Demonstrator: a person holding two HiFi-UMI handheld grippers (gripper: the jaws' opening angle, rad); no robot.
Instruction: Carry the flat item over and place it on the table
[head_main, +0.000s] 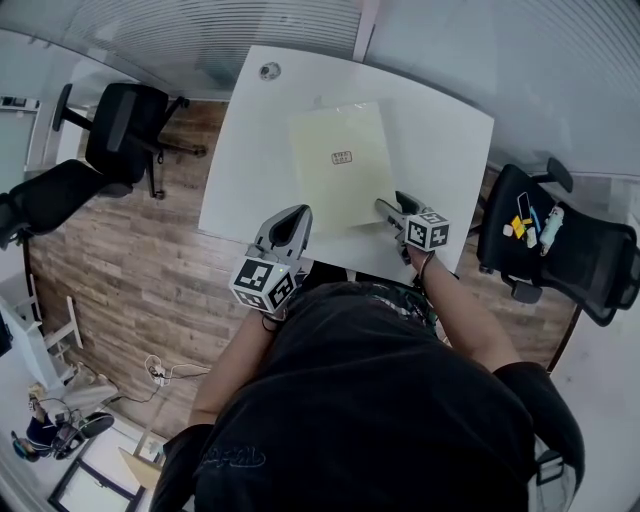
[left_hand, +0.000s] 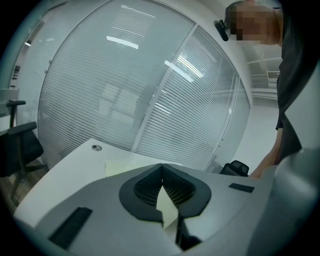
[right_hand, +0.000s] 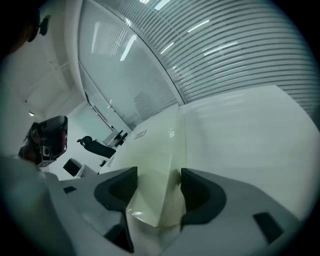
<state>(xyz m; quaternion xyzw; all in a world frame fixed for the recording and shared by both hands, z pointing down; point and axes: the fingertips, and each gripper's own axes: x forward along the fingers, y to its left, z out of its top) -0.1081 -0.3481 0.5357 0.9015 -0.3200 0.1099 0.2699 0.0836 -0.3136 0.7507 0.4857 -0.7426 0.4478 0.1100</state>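
The flat item (head_main: 340, 165) is a pale yellow sleeve with a small dark label, lying on the white table (head_main: 250, 150). My left gripper (head_main: 296, 216) sits at its near left corner. In the left gripper view that gripper (left_hand: 161, 167) has its tips together, with a pale corner of the item (left_hand: 166, 207) caught between the pads. My right gripper (head_main: 394, 204) is at the near right corner. In the right gripper view it (right_hand: 159, 182) stands open, and the item (right_hand: 160, 145) runs, slightly bent, between the wide-set jaws.
A black office chair (head_main: 125, 125) stands left of the table, and another (head_main: 560, 250) with small coloured things on its seat stands to the right. A round cable grommet (head_main: 269, 71) sits at the table's far left corner. Glass walls with blinds lie beyond.
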